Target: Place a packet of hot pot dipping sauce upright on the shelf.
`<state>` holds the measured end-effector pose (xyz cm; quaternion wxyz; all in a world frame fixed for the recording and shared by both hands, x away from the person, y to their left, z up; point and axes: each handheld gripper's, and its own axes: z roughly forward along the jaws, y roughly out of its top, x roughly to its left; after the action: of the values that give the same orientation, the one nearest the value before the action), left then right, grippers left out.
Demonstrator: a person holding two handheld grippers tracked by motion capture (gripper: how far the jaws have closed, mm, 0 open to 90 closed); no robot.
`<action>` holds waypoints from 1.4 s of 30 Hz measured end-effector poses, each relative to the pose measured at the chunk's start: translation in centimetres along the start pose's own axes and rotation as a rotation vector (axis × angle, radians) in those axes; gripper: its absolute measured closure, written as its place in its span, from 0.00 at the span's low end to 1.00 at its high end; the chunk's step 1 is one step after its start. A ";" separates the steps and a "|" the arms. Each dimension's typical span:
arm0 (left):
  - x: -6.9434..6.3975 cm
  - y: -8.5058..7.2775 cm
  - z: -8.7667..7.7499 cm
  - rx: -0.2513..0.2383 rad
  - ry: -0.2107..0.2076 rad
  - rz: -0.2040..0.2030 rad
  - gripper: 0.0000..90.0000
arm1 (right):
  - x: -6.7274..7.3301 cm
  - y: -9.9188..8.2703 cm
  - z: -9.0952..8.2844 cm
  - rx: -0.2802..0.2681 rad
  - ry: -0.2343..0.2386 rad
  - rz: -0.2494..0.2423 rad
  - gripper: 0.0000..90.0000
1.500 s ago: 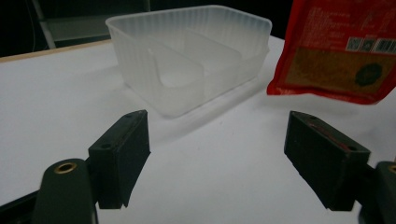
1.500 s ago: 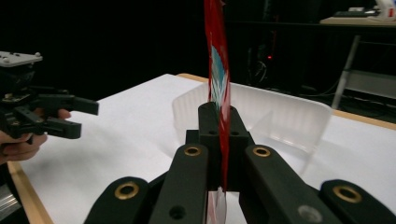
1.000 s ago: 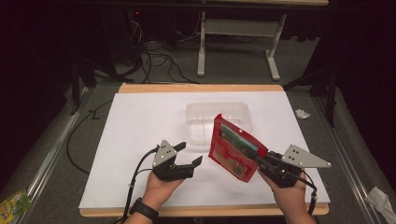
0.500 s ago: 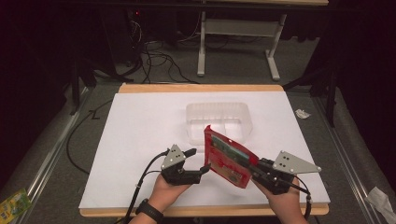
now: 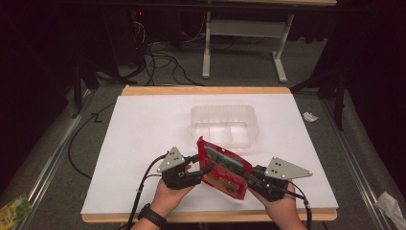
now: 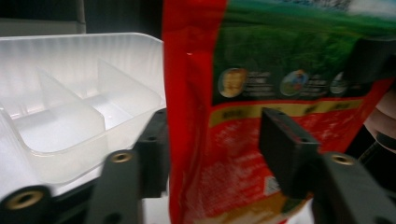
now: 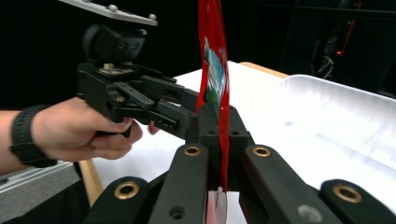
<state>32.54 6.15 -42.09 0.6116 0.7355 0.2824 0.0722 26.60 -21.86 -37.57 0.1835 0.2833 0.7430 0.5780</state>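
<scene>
A red snack pouch point(image 5: 224, 166) with a green picture stands upright above the table's front edge. My right gripper point(image 5: 249, 176) is shut on its lower edge; in the right gripper view the pouch point(image 7: 215, 84) is edge-on between the closed jaws point(image 7: 223, 126). My left gripper point(image 5: 203, 170) is open at the pouch's left edge. In the left gripper view its jaws point(image 6: 215, 140) stand apart, with the red pouch point(image 6: 243, 140) between and beyond them. I cannot tell whether they touch it. A clear divided plastic tray point(image 5: 225, 125) sits just behind.
The white table top point(image 5: 143, 129) has free room to the left and right. A crumpled scrap point(image 5: 310, 116) lies past its right edge. Cables and a desk frame point(image 5: 207, 48) are on the floor behind. Wrappers point(image 5: 14, 207) lie on the floor at the bottom left.
Both hands have drawn nearer the front edge, lowering the pouch. The left gripper has moved right, and its jaws now sit at the pouch's left edge.
</scene>
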 end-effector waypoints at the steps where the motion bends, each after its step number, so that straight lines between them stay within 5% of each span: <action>1: 0.0 0.0 0.0 0.000 0.000 0.000 0.60 | -0.1 0.0 0.0 -0.001 -0.006 0.000 1.00; 7: -0.3 0.0 -0.1 0.011 0.036 0.023 0.89 | -0.8 -0.2 -0.3 -0.007 -0.029 0.023 1.00; 12: -0.9 -0.2 0.3 0.029 0.055 0.073 0.99 | -1.2 -0.8 -0.3 -0.002 -0.036 0.037 1.00; 19: -1.2 -0.4 0.3 0.036 0.062 0.084 0.99 | -1.5 -1.2 -0.5 0.006 -0.038 0.054 0.98; 24: -1.6 -0.4 0.2 0.039 0.078 0.085 0.98 | -2.0 -2.2 -0.4 0.028 -0.040 0.093 0.71; 27: -1.7 -0.4 0.2 0.047 0.085 0.085 0.98 | -2.6 -3.2 -0.3 0.054 -0.022 0.132 0.66; 32: -1.7 -0.4 0.1 0.045 0.084 0.086 0.98 | -2.9 -4.1 0.3 0.114 -0.008 0.135 0.67; 42: -1.6 -0.5 0.1 0.045 0.090 0.088 0.96 | -2.6 -5.6 1.8 0.183 0.028 0.115 0.87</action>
<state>31.12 5.34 -42.18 0.5778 0.7568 0.2785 0.1260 28.47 -23.14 -43.62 0.1130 0.3327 0.7778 0.5212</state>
